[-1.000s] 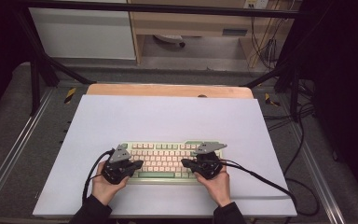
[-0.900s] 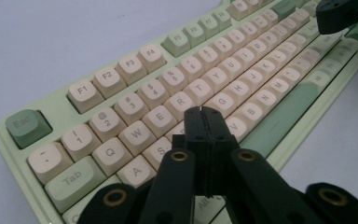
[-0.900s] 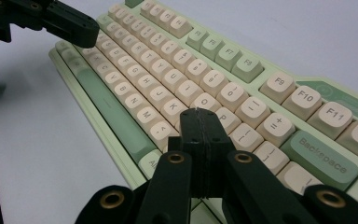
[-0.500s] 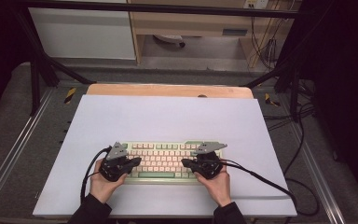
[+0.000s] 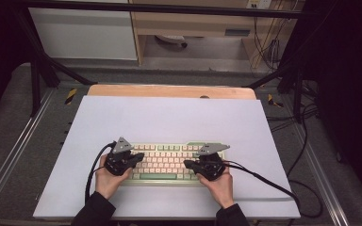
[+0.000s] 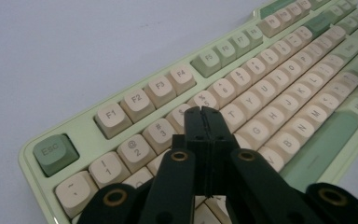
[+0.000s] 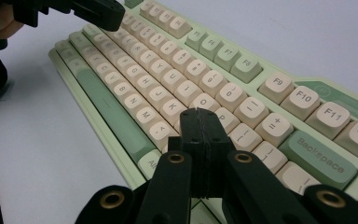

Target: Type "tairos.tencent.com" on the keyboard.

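A pale green keyboard (image 5: pixel 169 162) with cream and green keys lies near the front of the white table sheet (image 5: pixel 169 117). My left gripper (image 5: pixel 141 155) hovers over its left end, jaws shut with nothing between them; in the left gripper view the tips (image 6: pixel 202 111) sit above the number row of the keyboard (image 6: pixel 261 79). My right gripper (image 5: pixel 186 163) is over the right end, also shut and empty; its tips (image 7: pixel 197 112) hang above the letter keys of the keyboard (image 7: pixel 177 70), and the left gripper (image 7: pixel 114 11) shows farther off.
Black cables (image 5: pixel 264 181) trail from both grippers across the sheet. A wooden board edge (image 5: pixel 169 91) runs behind the sheet. Metal frame rails (image 5: pixel 9 155) flank the table, and a cabinet (image 5: pixel 82 33) stands beyond.
The left gripper has shifted slightly left and toward the keyboard's front; the right gripper has barely moved. Both stay shut.
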`<state>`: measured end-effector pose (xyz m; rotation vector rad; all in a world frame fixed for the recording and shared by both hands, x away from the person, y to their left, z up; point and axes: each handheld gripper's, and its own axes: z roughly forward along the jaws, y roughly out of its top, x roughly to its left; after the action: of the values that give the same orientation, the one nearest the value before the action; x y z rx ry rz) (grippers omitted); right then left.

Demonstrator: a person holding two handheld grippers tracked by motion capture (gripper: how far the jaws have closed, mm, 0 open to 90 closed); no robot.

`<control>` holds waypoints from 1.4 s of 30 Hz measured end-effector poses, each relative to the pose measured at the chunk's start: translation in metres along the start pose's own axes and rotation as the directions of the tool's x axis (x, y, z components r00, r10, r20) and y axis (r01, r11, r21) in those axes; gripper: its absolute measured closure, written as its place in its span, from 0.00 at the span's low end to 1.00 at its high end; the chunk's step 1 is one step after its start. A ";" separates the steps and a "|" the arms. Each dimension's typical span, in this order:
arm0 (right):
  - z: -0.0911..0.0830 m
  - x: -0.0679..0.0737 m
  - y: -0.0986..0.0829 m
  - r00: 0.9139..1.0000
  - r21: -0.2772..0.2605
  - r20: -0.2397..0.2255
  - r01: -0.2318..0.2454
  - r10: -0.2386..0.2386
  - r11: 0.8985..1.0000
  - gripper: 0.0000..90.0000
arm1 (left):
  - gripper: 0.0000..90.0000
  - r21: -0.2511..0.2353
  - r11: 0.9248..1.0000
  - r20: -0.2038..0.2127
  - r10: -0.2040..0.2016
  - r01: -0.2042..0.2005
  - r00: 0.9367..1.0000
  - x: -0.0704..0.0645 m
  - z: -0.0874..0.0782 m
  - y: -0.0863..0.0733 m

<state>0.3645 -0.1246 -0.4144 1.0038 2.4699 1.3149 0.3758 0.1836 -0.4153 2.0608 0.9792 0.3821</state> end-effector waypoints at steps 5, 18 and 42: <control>0.000 0.000 0.000 1.000 0.003 0.000 0.000 0.000 1.000 1.00 | 1.00 0.007 1.000 -0.009 0.002 -0.002 1.000 0.001 0.005 -0.002; 0.001 0.000 -0.001 1.000 0.004 -0.001 0.002 -0.002 1.000 1.00 | 1.00 0.024 1.000 -0.006 0.012 -0.012 1.000 -0.001 0.013 -0.004; 0.000 0.001 0.000 1.000 -0.006 -0.010 -0.004 0.004 1.000 1.00 | 1.00 -0.007 1.000 0.010 0.016 -0.016 1.000 -0.001 -0.004 -0.007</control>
<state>0.3636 -0.1237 -0.4139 1.0035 2.4708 1.3307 0.3693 0.1880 -0.4177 2.0635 0.9539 0.3826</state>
